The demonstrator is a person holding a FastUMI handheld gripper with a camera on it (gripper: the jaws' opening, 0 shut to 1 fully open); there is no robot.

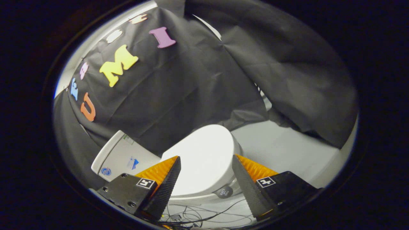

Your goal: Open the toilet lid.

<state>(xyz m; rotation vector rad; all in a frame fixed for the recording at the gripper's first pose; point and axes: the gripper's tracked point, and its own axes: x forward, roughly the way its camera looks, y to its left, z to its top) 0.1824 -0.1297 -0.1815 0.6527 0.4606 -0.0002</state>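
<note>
A white toilet stands ahead of me, its lid lying flat and closed over the bowl. The white tank sits behind it, to the left of the lid, against the black cloth wall. My gripper is open, hovering above the lid, with the lid showing in the wide gap between the two fingers. Nothing is held. The left finger overlaps the lid's tank-side edge and the right finger its far edge; whether they touch the lid I cannot tell.
A pale floor spreads to the right of the toilet. Black cloth hangs around and behind it. Thin dark cables lie on the floor below the bowl, and a small dark round tag sits at the bowl's rim.
</note>
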